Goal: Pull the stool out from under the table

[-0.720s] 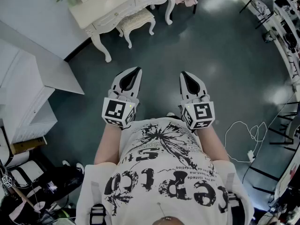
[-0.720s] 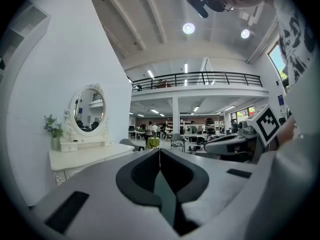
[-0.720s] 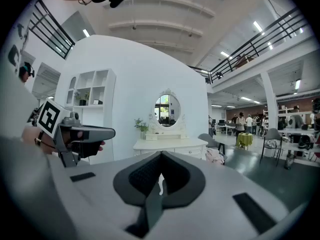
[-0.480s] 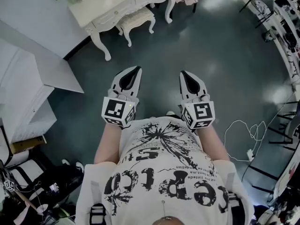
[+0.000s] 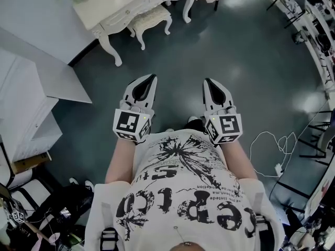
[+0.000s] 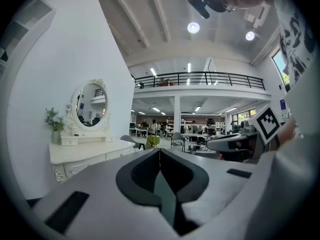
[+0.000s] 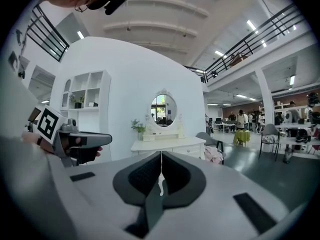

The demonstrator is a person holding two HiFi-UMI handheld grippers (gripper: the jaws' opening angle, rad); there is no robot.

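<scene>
Both left gripper (image 5: 153,78) and right gripper (image 5: 206,81) are empty, jaws pressed together; the stool (image 5: 151,19) sits tucked under the dressing table (image 5: 107,10), well apart, far and slightly left; the left one is nearer

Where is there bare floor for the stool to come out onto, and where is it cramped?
The dark floor in front of the stool is bare across to the racks at right. Crowded: white cabinet at left, loose cable at lower right, table legs flanking the stool.
</scene>
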